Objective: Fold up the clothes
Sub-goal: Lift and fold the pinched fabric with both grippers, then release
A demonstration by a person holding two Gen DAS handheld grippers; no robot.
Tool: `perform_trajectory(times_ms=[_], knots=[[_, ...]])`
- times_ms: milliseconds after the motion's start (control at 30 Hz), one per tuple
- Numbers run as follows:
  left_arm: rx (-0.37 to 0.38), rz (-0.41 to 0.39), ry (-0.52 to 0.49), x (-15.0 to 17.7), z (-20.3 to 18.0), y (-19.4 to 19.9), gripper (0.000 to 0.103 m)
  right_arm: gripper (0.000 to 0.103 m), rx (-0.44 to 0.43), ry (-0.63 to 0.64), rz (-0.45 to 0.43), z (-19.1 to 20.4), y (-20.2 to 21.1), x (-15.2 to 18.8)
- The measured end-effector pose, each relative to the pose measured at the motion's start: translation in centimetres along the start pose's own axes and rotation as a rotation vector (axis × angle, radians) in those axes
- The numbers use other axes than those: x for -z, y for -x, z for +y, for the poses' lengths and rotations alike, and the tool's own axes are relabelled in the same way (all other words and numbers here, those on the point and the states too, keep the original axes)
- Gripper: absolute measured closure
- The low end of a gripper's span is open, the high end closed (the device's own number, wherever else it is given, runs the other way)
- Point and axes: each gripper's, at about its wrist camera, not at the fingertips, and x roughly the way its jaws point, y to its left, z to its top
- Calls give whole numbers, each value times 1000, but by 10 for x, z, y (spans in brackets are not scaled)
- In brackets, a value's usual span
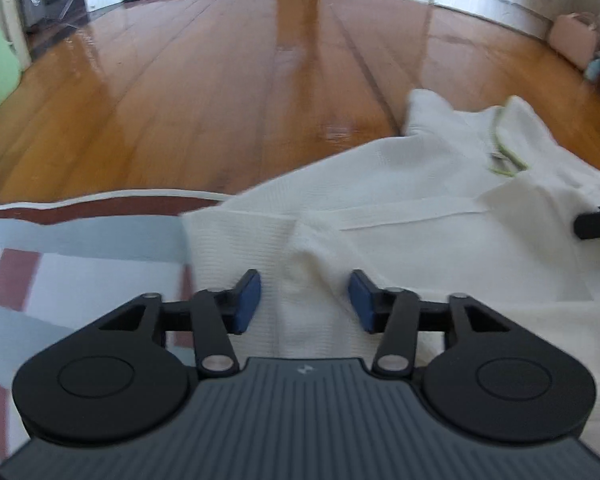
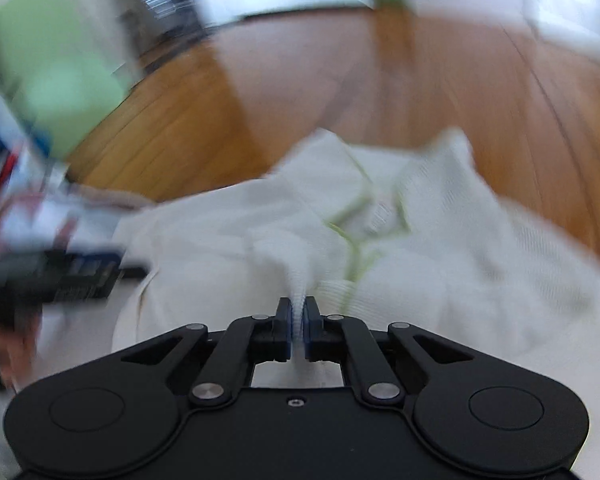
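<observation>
Cloth here is soft, light and limp: a white polo shirt (image 1: 420, 216) lies on a patterned bedspread (image 1: 80, 256), collar toward the far wooden floor (image 1: 220, 80). Right gripper (image 2: 299, 320) jaws are clenched on a pinched ridge of it; left gripper (image 1: 304, 300) jaws stand released over the fabric. Hems and shoulders look the best holds. Nothing blocks.

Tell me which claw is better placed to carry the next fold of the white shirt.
Right. The right claw is already pinched on a ridge of the white shirt, so it could probably lift straight away. The left claw has its pads apart with shirt fabric between them, ungripped.
</observation>
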Motion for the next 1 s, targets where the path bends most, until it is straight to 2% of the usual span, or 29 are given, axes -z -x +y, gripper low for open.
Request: perform_trajectory(times_ms=[67, 100, 133, 200, 300, 333, 367, 400, 467, 500, 533, 633, 733, 833, 933, 967, 1000], knots=[[38, 8, -28, 3, -8, 8, 97, 95, -6, 188, 1, 30, 6, 12], [37, 3, -77, 4, -14, 14, 97, 95, -45, 253, 15, 40, 8, 20], [22, -8, -133, 6, -21, 19, 97, 94, -82, 294, 28, 48, 9, 26], [8, -9, -148, 9, -23, 22, 97, 90, -147, 289, 46, 52, 13, 31], [-4, 0, -124, 11, -19, 21, 97, 87, -213, 230, 64, 49, 16, 27], [-6, 7, -97, 10, -14, 18, 97, 80, -263, 204, 67, 43, 19, 25], [-7, 14, -70, 10, -9, 16, 97, 70, -339, 162, 82, 36, 21, 22], [-1, 16, -47, 9, -4, 15, 97, 67, -444, 103, 112, 27, 22, 18], [28, 13, -1, 8, 4, 12, 96, 66, -641, -17, 169, 12, 24, 12], [48, 14, 34, 8, 10, 10, 93, 66, -707, -75, 193, 8, 23, 9], [70, 14, 74, 8, 16, 7, 92, 66, -736, -113, 201, 7, 23, 6], [135, 16, 179, 7, 33, 3, 92, 63, -635, -90, 114, 6, 32, -5], [136, 7, 151, 9, 31, 2, 96, 61, -580, -138, 66, -10, 32, -14], [114, -1, 78, 8, 21, 4, 97, 53, -480, -82, 104, -13, 13, -24], [136, -2, 85, 7, 20, 2, 93, 53, -404, 3, 191, -4, -15, -25], [144, 1, 100, 6, 21, -1, 93, 54, -394, 29, 222, 2, -25, -22], [147, 2, 123, 7, 24, -3, 90, 63, -378, 66, 236, 9, -30, -18]])
